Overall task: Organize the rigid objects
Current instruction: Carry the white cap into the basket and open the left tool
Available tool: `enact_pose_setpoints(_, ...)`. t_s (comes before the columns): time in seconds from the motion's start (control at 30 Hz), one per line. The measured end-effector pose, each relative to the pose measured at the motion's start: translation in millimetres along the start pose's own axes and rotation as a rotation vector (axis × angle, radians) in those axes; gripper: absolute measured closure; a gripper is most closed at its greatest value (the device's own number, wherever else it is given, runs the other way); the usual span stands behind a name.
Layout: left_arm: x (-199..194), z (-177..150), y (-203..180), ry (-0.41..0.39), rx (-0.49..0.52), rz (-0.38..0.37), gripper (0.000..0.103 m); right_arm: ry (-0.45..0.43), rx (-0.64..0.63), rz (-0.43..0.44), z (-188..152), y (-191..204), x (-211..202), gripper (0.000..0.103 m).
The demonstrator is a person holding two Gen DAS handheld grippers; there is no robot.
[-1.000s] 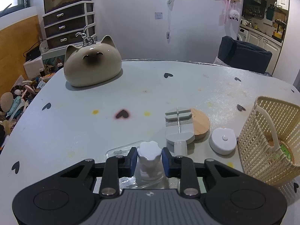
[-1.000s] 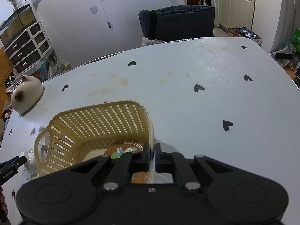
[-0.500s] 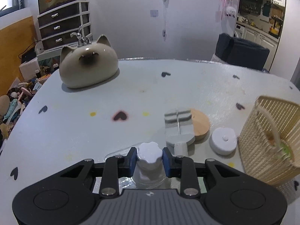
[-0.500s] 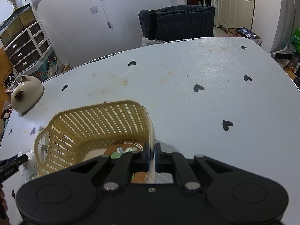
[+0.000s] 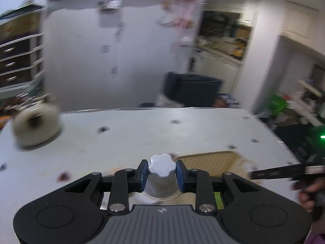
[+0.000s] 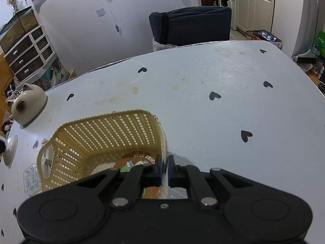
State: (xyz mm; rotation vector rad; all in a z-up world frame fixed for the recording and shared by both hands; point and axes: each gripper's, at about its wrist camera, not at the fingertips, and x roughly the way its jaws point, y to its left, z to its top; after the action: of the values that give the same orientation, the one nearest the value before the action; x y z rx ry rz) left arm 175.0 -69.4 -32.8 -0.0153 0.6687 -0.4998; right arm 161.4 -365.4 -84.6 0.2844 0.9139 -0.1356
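Observation:
My left gripper [image 5: 161,172] is shut on a small clear bottle with a white scalloped cap [image 5: 161,165] and holds it in the air above the table, just in front of the woven beige basket [image 5: 211,160]. This view is blurred by motion. In the right wrist view, my right gripper [image 6: 164,168] is shut on the near right rim of the basket [image 6: 105,134]. A cork coaster with a printed picture [image 6: 132,162] lies on the basket's floor. The bottle shows as a pale blur [image 6: 10,150] at the left edge.
A cat-shaped ceramic piece [image 6: 28,103] sits at the table's far left. A clear plastic tray [image 6: 31,180] lies left of the basket. A dark chair [image 6: 191,26] stands behind the pale table with heart marks [image 6: 223,93]. A person's hand [image 5: 306,197] is at the right edge.
The left gripper has lifted the bottle off the table and swung right, towards the basket; the grey tool, wooden disc and white puck have dropped out of its view. The right gripper has stayed put.

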Motion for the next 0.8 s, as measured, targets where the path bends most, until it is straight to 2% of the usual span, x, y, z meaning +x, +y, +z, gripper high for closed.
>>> enact_pose_setpoints(0.07, 7.3, 1.3, -17.8, 0.01, 0.03, -0.063, 0.072, 0.0, 0.0, 0.0, -0.1, -0.1, -0.1, 0.098)
enact_pose_setpoints(0.2, 29.1, -2.5, -46.2, 0.066, 0.086, -0.119, 0.072, 0.0, 0.004, -0.002, 0.0, 0.0, -0.2, 0.098)
enact_pose_setpoints(0.4, 66.6, -10.0, -63.8, 0.165, 0.165, -0.106, 0.072, -0.002, 0.013, 0.0, -0.5, 0.0, -0.2, 0.098)
enact_pose_setpoints(0.5, 81.4, -12.3, -66.0, 0.199, 0.172, -0.105, 0.072, -0.001, 0.017, 0.0, -0.5, -0.2, 0.7, 0.098)
enact_pose_setpoints(0.8, 123.3, -1.0, -76.0, 0.251, 0.127, -0.174, 0.072, 0.009, 0.018, 0.002, -0.7, -0.9, 1.6, 0.098)
